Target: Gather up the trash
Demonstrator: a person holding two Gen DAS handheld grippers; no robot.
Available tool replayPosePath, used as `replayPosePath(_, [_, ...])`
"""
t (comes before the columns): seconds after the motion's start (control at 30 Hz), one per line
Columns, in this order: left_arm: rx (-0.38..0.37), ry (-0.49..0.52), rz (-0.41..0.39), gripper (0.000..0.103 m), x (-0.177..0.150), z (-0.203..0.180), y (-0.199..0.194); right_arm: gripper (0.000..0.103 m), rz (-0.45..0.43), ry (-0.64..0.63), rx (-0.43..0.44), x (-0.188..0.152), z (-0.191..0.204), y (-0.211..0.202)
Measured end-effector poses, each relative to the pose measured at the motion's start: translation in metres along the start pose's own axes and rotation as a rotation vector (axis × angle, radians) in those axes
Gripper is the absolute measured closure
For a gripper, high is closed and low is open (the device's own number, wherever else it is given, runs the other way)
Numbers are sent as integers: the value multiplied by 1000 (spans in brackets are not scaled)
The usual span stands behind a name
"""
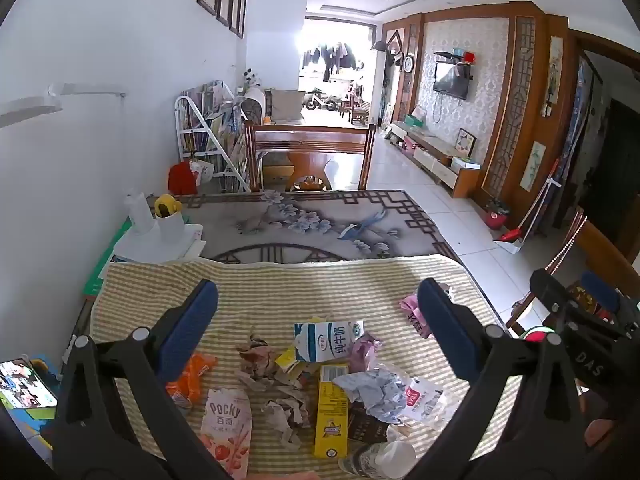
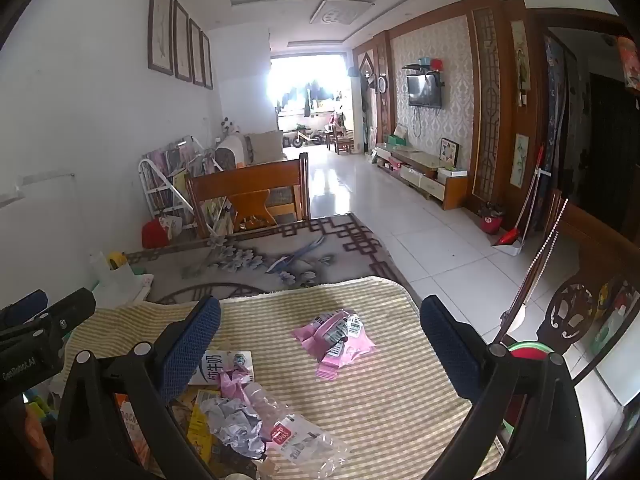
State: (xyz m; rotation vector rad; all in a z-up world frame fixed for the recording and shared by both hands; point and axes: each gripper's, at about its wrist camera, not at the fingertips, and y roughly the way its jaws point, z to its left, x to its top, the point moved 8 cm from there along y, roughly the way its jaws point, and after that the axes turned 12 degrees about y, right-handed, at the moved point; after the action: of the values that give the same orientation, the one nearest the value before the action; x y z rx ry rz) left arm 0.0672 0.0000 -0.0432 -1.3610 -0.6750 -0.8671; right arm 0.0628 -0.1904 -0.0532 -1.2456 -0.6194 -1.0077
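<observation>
Daylight blew out the far balcony window [image 1: 332, 46] in both views and glared off the tiled floor [image 2: 332, 184], while the near bench stayed evenly lit and sharp, with heavy fisheye bending and black vignetting at the corners.

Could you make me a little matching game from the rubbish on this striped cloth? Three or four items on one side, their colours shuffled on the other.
Items
1. Pocky packet
2. Milk carton
3. Long box
4. Crumpled wrapper lying apart from the pile

Colours
A. Yellow
B. Bright pink with barcode labels
C. White and blue
D. Pale pink with red strawberries

Pairs: 1-D, 2-C, 3-A, 4-B
</observation>
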Motion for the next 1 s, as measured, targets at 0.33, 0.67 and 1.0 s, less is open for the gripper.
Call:
replayPosePath(0.33, [-2, 4, 4, 5, -1, 1, -1, 7, 2, -10, -12, 1, 4, 2])
replayPosePath(0.67, [-5, 8, 7, 5, -7, 0, 5, 7, -21, -70, -43, 5, 13, -1])
replayPosePath(1.0, [-7, 17, 15, 5, -6, -2, 8, 7, -19, -66, -59, 4, 7, 0])
